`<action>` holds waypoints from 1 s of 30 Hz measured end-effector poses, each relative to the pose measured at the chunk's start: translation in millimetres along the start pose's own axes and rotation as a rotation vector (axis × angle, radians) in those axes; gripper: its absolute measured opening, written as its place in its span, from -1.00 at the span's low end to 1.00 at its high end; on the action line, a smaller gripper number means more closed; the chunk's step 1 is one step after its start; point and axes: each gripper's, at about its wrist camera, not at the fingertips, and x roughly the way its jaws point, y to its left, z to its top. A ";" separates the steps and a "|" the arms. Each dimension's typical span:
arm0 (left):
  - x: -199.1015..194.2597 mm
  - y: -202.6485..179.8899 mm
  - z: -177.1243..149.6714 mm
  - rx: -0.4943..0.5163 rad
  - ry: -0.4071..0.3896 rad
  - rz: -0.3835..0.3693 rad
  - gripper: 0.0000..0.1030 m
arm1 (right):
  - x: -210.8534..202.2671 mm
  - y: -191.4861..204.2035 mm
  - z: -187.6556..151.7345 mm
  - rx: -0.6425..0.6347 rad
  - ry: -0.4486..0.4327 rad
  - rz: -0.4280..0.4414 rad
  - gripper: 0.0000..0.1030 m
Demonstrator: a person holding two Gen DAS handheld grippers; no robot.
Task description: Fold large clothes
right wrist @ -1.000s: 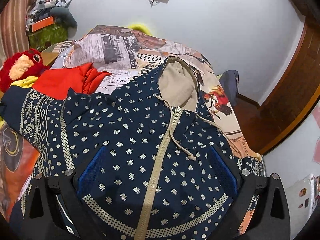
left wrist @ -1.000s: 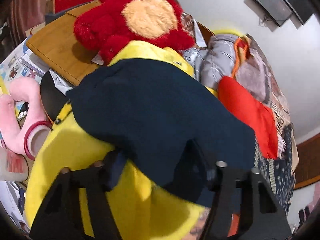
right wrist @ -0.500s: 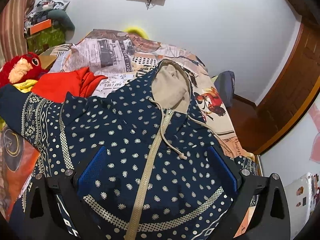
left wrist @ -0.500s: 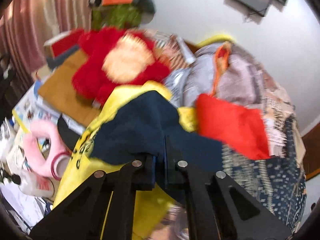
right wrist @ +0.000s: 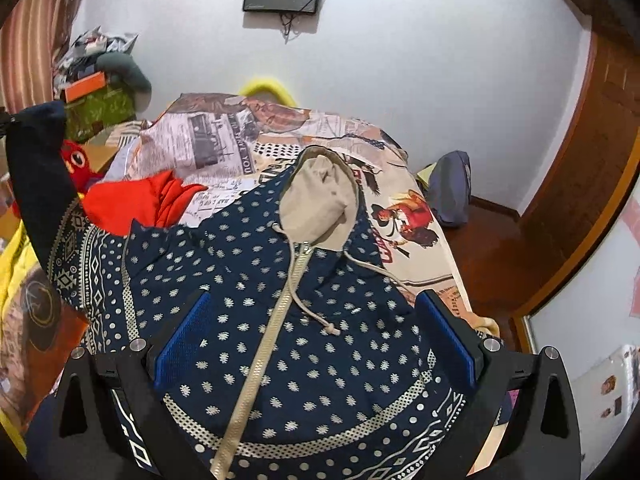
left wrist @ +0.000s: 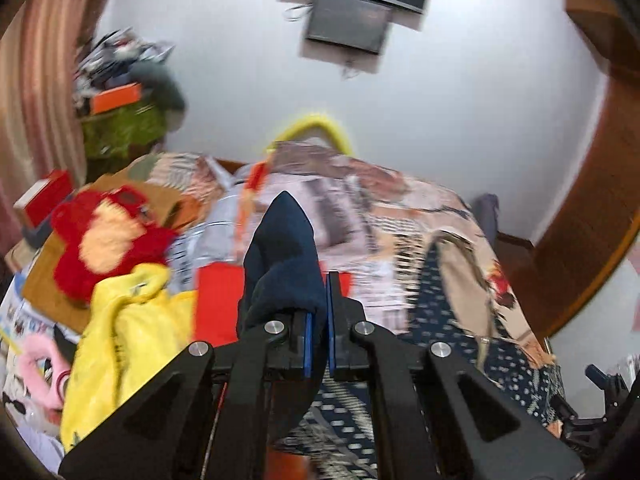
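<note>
Navy hoodie (right wrist: 304, 320) cuff (left wrist: 286, 264) pinched by left hand-held gripper (left wrist: 318, 332); right hand-held gripper (right wrist: 316, 340) spread wide.

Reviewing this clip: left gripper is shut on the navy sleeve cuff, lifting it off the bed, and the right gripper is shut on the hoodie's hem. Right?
Not quite. The right gripper is open, its jaws spread wide above the hoodie, as the right wrist view shows. The left gripper is indeed shut on the sleeve cuff, lifting it.
</note>
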 end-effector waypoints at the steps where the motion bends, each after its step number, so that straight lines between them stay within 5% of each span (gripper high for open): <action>1: 3.4 -18.0 -1.4 0.021 0.005 -0.014 -0.92 | -0.4 -4.5 -2.0 0.008 0.002 -0.001 0.94; 9: 36.3 -117.5 -36.0 0.117 0.113 -0.140 -0.92 | 2.0 -36.8 -16.4 0.042 0.018 -0.025 0.94; 17: 79.0 -210.6 -116.6 0.306 0.302 -0.242 -0.92 | 18.5 -68.1 -36.8 0.119 0.094 -0.035 0.94; 22: 96.5 -235.8 -164.3 0.399 0.401 -0.255 -0.91 | 19.4 -85.5 -48.0 0.158 0.109 -0.062 0.94; 27: 123.2 -242.6 -200.2 0.386 0.610 -0.306 -0.73 | 16.5 -99.8 -53.5 0.199 0.127 -0.064 0.94; 30: 118.8 -237.7 -204.0 0.391 0.635 -0.315 -0.69 | 13.0 -103.8 -54.6 0.219 0.128 -0.063 0.94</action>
